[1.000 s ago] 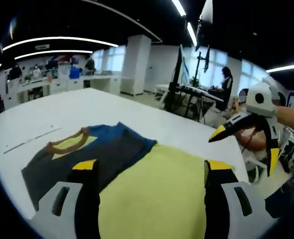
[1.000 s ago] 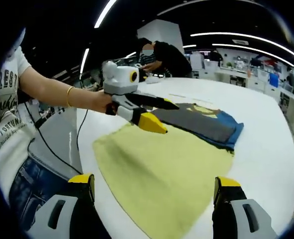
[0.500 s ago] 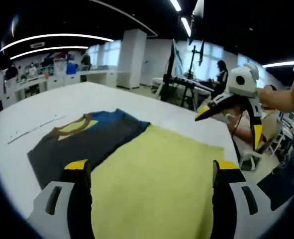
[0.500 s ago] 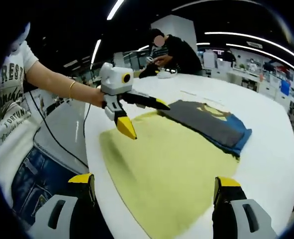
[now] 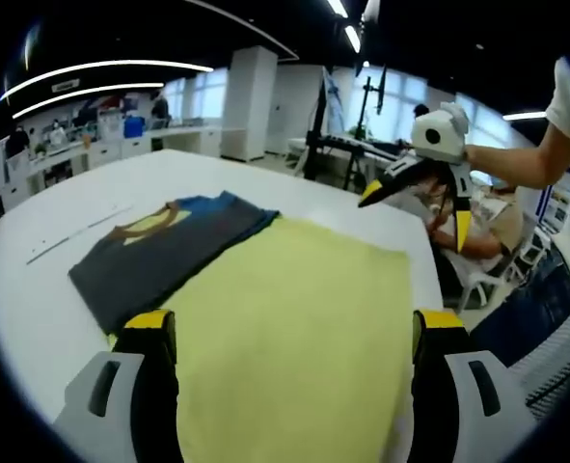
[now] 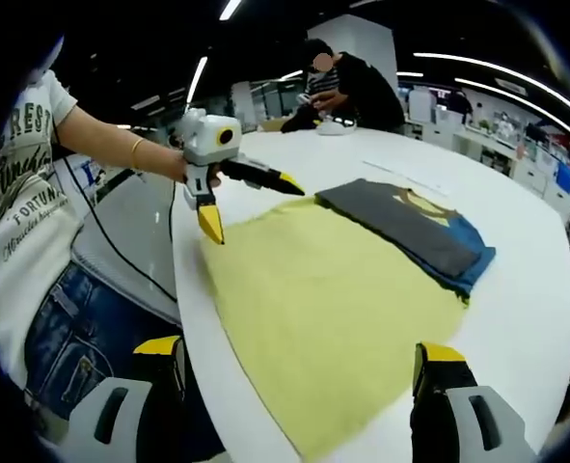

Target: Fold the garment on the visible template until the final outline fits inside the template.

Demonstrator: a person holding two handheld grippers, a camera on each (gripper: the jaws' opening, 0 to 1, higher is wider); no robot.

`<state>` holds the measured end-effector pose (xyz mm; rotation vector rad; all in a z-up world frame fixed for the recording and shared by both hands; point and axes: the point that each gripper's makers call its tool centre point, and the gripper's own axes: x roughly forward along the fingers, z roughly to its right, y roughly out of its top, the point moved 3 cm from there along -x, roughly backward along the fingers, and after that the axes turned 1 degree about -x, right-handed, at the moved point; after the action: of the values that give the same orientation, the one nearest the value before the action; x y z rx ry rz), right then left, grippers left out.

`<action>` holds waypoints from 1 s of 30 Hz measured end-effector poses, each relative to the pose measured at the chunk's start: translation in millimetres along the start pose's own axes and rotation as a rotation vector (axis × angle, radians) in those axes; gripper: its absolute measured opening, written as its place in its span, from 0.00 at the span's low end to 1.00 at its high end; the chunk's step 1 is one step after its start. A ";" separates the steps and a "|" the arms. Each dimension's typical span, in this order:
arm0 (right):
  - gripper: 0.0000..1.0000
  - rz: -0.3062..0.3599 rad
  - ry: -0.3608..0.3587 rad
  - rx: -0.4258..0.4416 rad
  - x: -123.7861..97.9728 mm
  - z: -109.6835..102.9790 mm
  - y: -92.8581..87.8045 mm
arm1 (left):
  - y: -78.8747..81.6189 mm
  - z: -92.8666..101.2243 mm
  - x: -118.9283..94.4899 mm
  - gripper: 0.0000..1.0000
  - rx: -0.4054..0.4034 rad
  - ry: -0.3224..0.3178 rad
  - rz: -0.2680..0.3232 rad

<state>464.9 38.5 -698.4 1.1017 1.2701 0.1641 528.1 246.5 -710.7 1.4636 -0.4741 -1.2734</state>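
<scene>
A yellow cloth (image 5: 294,328) is seen spread flat on a white table (image 5: 63,289), with a folded shirt (image 5: 159,260) lying just beside it, the shirt's edge touching or slightly overlapping the cloth's far edge. The shirt is dark grey with a blue part and a yellow patch at a brown collar. In the right gripper view the same cloth (image 6: 323,309) is laid across the table (image 6: 526,318), and the shirt (image 6: 415,231) is found at its far right side, flat and apart from both tools. The left gripper (image 5: 289,338) is held low over the near end of the cloth, its jaws wide apart with nothing between them; it is also seen in the right gripper view (image 6: 241,198), held in a hand (image 6: 174,166) above the cloth's left corner, jaws spread. The right gripper (image 6: 294,367) is likewise held with jaws spread and nothing between them over the cloth's near edge; in the left gripper view it is seen (image 5: 410,203) raised above the table's far right edge, jaws apart. A person (image 6: 347,87) is seen bent over the table's far end.
</scene>
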 end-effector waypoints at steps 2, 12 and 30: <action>0.96 -0.016 -0.001 -0.011 -0.2 -0.6 -2.5 | -3.9 1.9 -5.5 0.99 -0.001 0.005 -0.007; 0.84 -0.070 0.001 -0.031 1.4 -4.4 -14.0 | -29.5 16.9 -25.0 0.85 -0.013 -0.014 -0.058; 0.61 -0.268 0.016 -0.144 13.1 -8.9 -51.0 | -83.5 32.2 -49.5 0.57 0.144 -0.024 -0.261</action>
<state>439.2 25.7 -743.4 0.8004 1.3852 0.0605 454.8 300.8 -757.2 1.6740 -0.4067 -1.4886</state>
